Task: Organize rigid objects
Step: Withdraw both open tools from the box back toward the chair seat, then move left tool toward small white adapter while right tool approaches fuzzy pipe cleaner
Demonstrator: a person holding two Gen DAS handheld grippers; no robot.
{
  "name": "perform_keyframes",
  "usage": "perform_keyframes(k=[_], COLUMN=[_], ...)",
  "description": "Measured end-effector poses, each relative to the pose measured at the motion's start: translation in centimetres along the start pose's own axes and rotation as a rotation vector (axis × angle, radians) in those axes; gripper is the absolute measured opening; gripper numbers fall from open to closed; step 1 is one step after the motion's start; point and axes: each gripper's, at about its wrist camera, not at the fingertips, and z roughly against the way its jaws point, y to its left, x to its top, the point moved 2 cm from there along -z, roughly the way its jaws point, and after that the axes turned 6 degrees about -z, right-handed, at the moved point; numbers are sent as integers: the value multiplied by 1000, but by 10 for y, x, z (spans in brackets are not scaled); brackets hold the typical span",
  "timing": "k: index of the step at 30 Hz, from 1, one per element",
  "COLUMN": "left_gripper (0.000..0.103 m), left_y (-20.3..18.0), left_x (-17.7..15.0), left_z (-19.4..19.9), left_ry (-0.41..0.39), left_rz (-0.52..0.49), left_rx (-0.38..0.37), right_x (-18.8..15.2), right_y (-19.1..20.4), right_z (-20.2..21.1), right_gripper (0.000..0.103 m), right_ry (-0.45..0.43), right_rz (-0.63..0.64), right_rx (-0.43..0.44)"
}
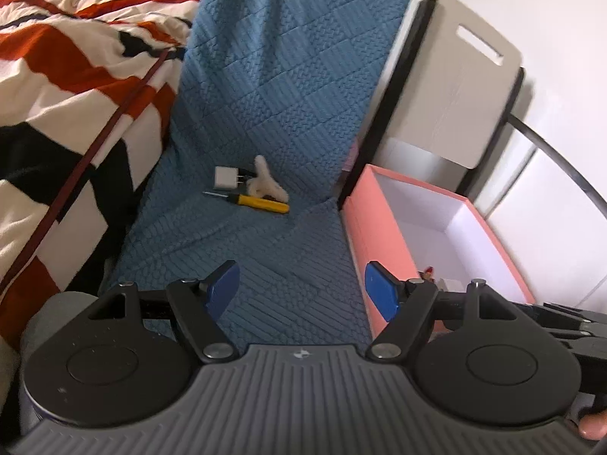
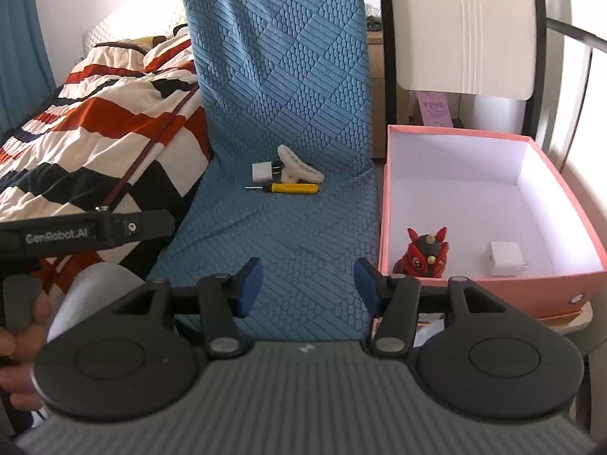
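A yellow-handled screwdriver (image 2: 290,188), white plug adapter (image 2: 262,172) and cream hair claw clip (image 2: 299,167) lie clustered on the blue quilted seat (image 2: 273,250) (beside the pink box (image 2: 383,227)), while both the left gripper (image 1: 301,290) and right gripper (image 2: 308,284) hover spread, empty.

Striped quilt (image 2: 114,113) in red, white and black piles up at nine o'clock, a dark red cord (image 2: 151,144) running slantwise across it. Teal curtain (image 2: 19,38) hangs at ten o'clock, right in the corner. Blue quilted cover (image 2: 280,76) drapes the chair dead centre, from twelve o'clock down to the seat. At one o'clock stands a pale chair back (image 2: 463,30) with a dark frame, a pink card (image 2: 434,112) below it.
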Motion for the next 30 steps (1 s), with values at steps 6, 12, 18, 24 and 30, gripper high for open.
perform_keyframes(k=[6, 12, 18, 24, 30], left_gripper=[77, 77, 77, 77, 77], left_y=[15, 28, 41, 58, 74], left_x=[1, -1, 4, 15, 21], left_z=[-23, -55, -89, -116, -145], left_ry=[-21, -34, -27, -12, 9], left_rz=[-24, -26, -15, 4, 5], left_rx=[46, 101, 104, 135, 153], right_x=[5, 6, 10, 17, 30], right_y=[3, -1, 4, 4, 6], right_z=[-27, -49, -82, -111, -135], right_gripper=[56, 56, 56, 56, 56], right_ry=[11, 14, -8, 12, 10], right_rz=[19, -15, 23, -5, 42], right_rx=[-20, -11, -10, 60, 74])
